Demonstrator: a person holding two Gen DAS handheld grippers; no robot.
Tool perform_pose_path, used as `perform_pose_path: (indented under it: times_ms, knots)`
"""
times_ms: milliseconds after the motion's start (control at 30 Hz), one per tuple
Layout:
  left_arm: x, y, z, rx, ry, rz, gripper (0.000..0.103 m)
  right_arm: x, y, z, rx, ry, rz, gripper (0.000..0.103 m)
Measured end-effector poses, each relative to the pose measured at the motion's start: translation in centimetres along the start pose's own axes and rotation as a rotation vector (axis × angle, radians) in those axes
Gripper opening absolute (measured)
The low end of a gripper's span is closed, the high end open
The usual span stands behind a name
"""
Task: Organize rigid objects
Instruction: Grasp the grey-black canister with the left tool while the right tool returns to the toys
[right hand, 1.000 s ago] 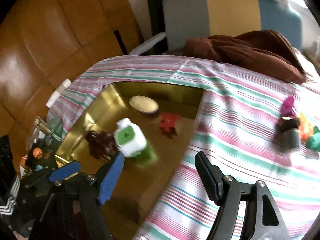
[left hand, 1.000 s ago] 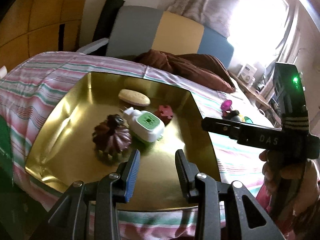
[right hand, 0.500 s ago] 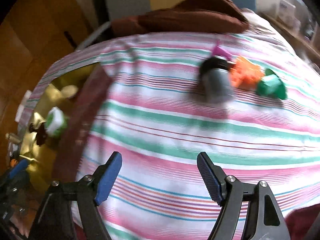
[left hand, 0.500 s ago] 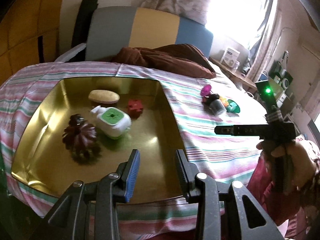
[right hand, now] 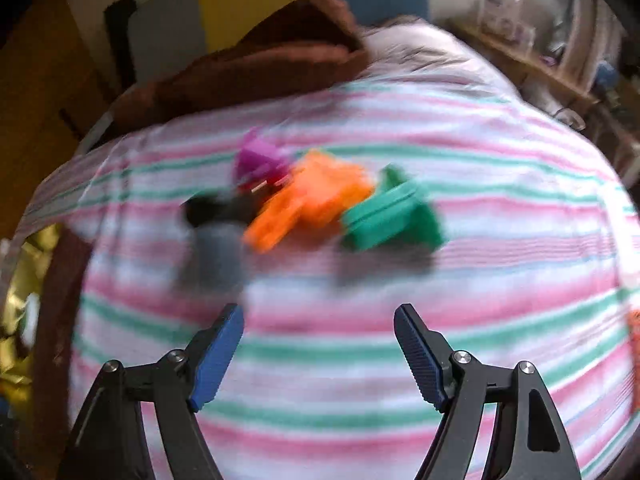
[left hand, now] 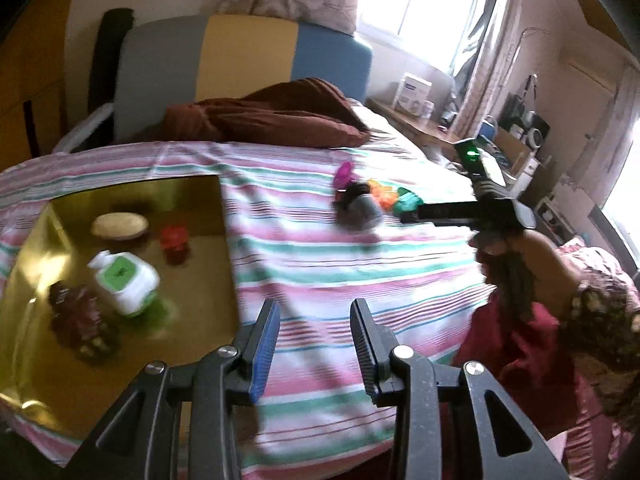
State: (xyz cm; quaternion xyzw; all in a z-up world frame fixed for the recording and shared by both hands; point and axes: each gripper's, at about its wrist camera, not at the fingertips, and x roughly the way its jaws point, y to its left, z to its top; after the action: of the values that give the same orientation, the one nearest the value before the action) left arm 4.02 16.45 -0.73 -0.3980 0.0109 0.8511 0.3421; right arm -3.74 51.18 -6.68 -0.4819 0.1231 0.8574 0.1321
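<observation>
Holding both grippers, left gripper (left hand: 314, 340) and right gripper (right hand: 318, 354), spread and empty over my striped cloth (right hand: 360, 320). Gold tray (left hand: 192, 344) left; beyond, blurred toys: grey cup (right hand: 220, 256), orange piece (right hand: 312, 196), green piece (right hand: 392, 216). Brown pillow (right hand: 248, 76) behind.

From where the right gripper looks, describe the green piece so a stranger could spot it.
Start at the striped bedspread. A small cluster of toys lies mid-bed; the green piece sits at its right end, beside the orange piece. It is the only green, blocky one there.
</observation>
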Motion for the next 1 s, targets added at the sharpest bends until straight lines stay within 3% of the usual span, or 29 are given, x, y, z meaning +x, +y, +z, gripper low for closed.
perform_pose_path:
  times_ms: [100,267,367,600,900,1000]
  knots:
    - [1.3,-2.0,1.0,0.030,0.016,-0.016,0.036,0.4,-2.5,0.4,0.061,-0.050,-0.014,0.078]
    - [4.6,-4.6,3.4,0.037,0.061,-0.031,0.037,0.8,-6.4,0.6,0.309,0.000,0.079,0.078]
    - [7.5,-5.7,5.3,-0.002,0.091,-0.033,0.045,0.9,-8.1,0.4,0.396,0.019,0.087,0.081]
    - [14.8,-6.8,8.4,-0.075,0.182,0.038,0.046,1.3,-9.0,0.7,0.445,0.037,0.123,0.082]
    - [22.9,-8.1,11.3,-0.047,0.238,0.145,0.046,1.2,-9.8,0.7,0.484,0.028,0.147,0.083]
    - [24.7,-7.3,11.8,-0.086,0.249,0.123,0.046,1.0,-9.8,0.7,0.485,0.025,0.150,0.083]
